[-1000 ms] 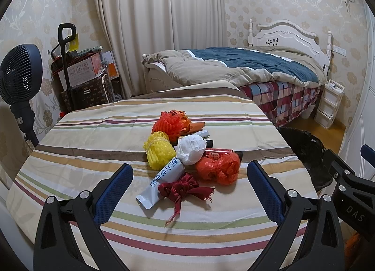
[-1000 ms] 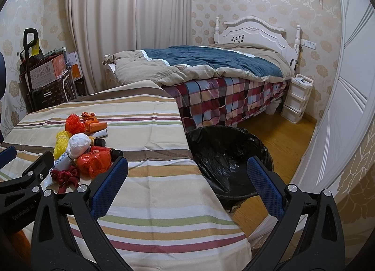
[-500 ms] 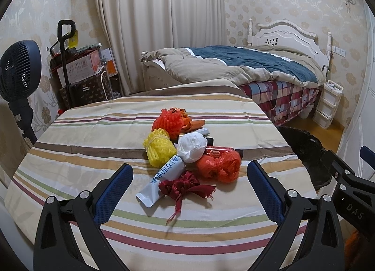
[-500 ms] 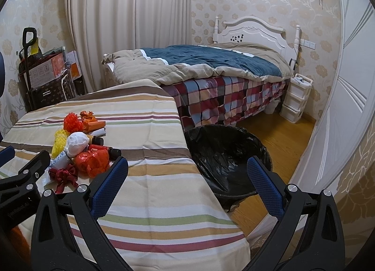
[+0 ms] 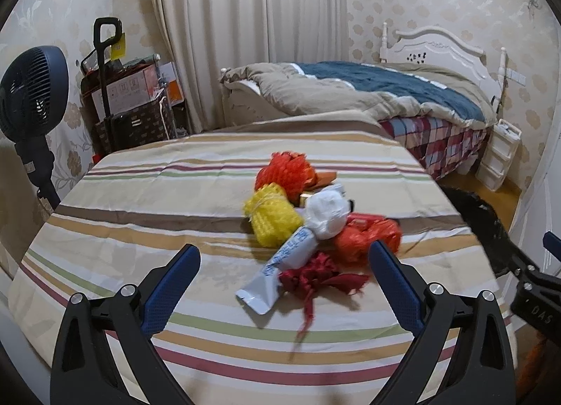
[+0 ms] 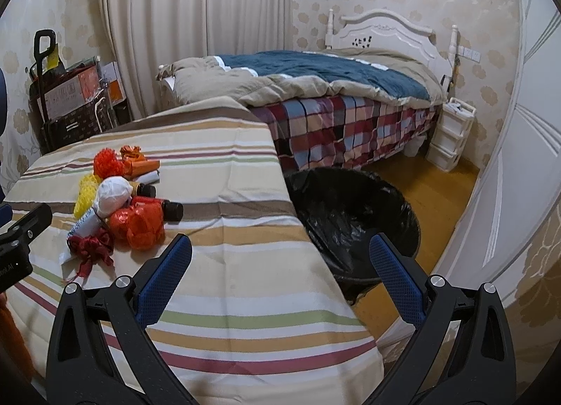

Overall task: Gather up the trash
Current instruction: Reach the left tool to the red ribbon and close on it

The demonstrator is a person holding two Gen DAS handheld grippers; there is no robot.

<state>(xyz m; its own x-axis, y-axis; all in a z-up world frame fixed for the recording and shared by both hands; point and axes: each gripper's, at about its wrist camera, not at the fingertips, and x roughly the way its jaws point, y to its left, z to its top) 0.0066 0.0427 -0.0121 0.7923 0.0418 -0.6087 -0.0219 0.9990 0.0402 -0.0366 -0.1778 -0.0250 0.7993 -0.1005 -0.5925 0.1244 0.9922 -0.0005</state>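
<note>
The left gripper (image 5: 282,264) has edged nearer the trash pile (image 5: 315,226) on the striped tablecloth (image 5: 157,201); its fingers are spread wide, holding nothing, with the dark red ribbon (image 5: 315,277) between them. The right gripper (image 6: 278,256), equally wide and empty, hovers right of the pile, over the cloth's edge beside the black-lined bin (image 6: 354,215).

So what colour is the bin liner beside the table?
Black bin liner, clearest in the right wrist view.
</note>
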